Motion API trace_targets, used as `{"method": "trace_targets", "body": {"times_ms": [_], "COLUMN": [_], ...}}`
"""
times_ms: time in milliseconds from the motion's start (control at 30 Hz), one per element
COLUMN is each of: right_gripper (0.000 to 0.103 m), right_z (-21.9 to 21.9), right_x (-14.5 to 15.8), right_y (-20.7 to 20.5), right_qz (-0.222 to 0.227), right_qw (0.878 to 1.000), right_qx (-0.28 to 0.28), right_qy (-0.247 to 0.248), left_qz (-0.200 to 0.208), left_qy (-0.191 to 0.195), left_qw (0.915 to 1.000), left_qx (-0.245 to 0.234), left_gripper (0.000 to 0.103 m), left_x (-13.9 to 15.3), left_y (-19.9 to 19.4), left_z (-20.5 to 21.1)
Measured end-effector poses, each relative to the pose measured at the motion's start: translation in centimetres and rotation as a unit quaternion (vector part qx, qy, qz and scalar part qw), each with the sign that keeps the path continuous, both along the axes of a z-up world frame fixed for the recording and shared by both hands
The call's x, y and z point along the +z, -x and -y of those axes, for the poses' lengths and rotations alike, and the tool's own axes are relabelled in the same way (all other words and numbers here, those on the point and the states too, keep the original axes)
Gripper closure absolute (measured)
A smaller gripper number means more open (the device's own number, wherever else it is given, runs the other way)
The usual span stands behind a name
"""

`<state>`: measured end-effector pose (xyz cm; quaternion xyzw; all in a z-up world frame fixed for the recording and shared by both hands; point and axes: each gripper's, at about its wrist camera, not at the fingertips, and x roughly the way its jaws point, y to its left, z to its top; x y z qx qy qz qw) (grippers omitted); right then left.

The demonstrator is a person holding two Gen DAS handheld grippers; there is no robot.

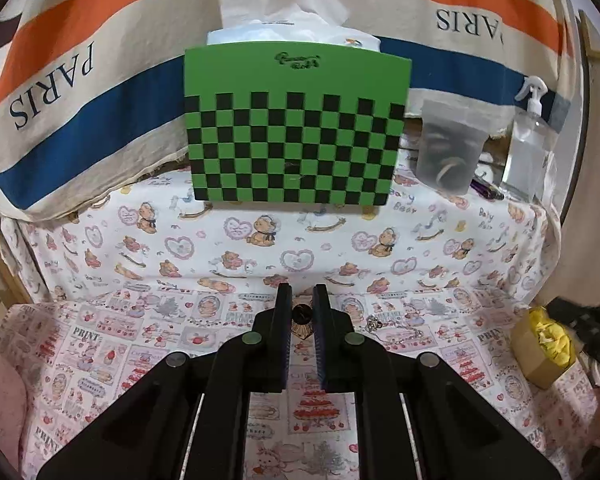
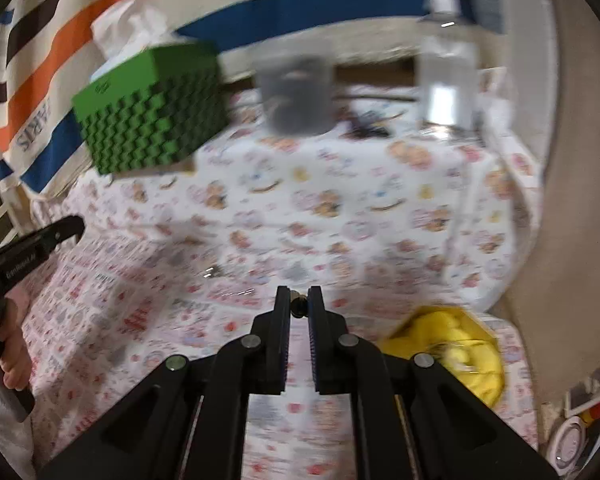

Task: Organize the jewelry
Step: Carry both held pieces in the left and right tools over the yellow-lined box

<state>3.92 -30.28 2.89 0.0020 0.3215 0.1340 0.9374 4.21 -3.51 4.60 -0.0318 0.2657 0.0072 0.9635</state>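
Left wrist view: my left gripper (image 1: 303,289) stands nearly closed, a small round gold-and-dark jewelry piece (image 1: 301,317) pinched between its pads; a silver chain (image 1: 396,330) lies on the printed cloth (image 1: 100,344) just right of my jaws.

Right wrist view, blurred: my right gripper (image 2: 299,291) is clamped on a small dark bead (image 2: 298,306) at its tips.

Motion-blurred right-wrist view; small dark item (image 2: 299,306) between right gripper (image 2: 299,300) tips, unidentifiable.
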Motion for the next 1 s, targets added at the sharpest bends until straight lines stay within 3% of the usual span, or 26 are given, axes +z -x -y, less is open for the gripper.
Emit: {"method": "trace_targets", "body": {"times_ms": [300, 533, 667, 867, 1000], "right_gripper": [0.095, 0.095, 0.095, 0.095, 0.095], "right_z": [6.1, 7.8, 9.3, 10.6, 11.0], "right_x": [-0.1, -1.4, -1.8, -2.4, -2.5], "right_y": [0.9, 0.4, -0.2, -1.1, -1.1], "right_qz": [0.037, 0.023, 0.018, -0.007, -0.022], "right_qw": [0.995, 0.993, 0.991, 0.988, 0.987], "right_qx": [-0.047, -0.069, -0.087, -0.106, -0.107], "right_qy": [-0.081, -0.092, -0.104, -0.11, -0.121], "left_qz": [0.003, -0.028, -0.025, -0.02, -0.013], "left_qy": [-0.02, -0.036, -0.07, -0.079, -0.064], "left_qw": [0.9998, 0.9989, 0.9972, 0.9964, 0.9963], "left_qx": [-0.002, -0.013, -0.009, -0.025, -0.056], "left_gripper": [0.094, 0.094, 0.094, 0.094, 0.094], "left_x": [-1.7, -4.0, -4.9, -4.6, -3.6], "left_y": [-0.3, -1.7, -2.0, -1.4, -0.6], "left_z": [2.1, 2.9, 3.7, 4.6, 6.3]}}
